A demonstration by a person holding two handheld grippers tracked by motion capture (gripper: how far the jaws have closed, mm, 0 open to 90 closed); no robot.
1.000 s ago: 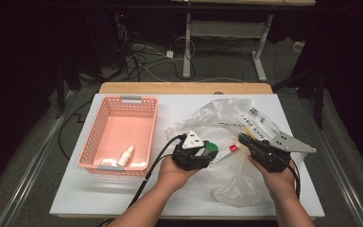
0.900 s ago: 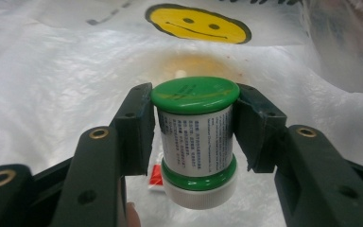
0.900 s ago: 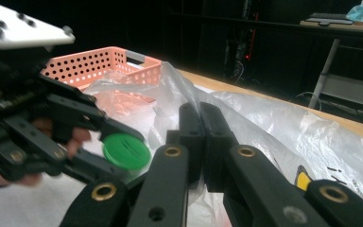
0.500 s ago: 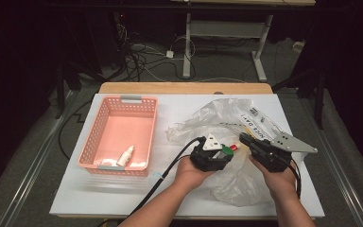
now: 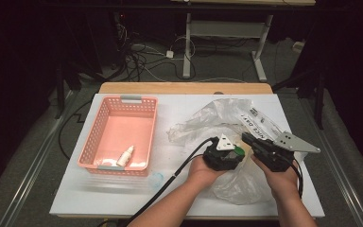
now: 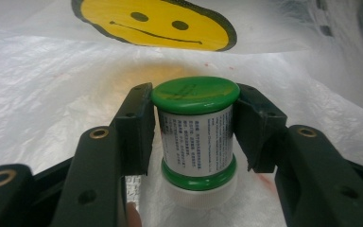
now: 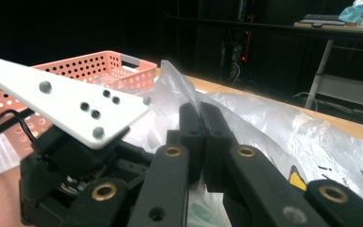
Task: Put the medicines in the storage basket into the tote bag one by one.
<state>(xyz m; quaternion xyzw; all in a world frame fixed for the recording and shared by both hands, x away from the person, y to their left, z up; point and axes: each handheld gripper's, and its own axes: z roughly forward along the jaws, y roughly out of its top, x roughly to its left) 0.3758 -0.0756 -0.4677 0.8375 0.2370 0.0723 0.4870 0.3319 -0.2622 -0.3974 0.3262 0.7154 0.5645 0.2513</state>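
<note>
The small round jar with a green lid and a white paper label (image 6: 197,130) sat squeezed between the left gripper's (image 6: 196,127) two black jaws, inside the thin clear plastic bag (image 5: 227,118) on the white table (image 5: 179,113). It looked hard, smooth and light, so holding it by its straight sides seemed best. The right gripper (image 7: 201,142) was shut tight on a fold of the soft, crinkly bag.

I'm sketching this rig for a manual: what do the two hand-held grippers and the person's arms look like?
Both grippers are black. The left gripper carries a small pale three-cornered plate and trails a black cable toward the table's near edge. The right gripper carries a longer grey three-cornered plate with dark studs and trails a black cable by the wrist. The gripper views show chunky black jaws with brass-coloured rivets. The forearms are bare, with no sleeves or gloves.
</note>
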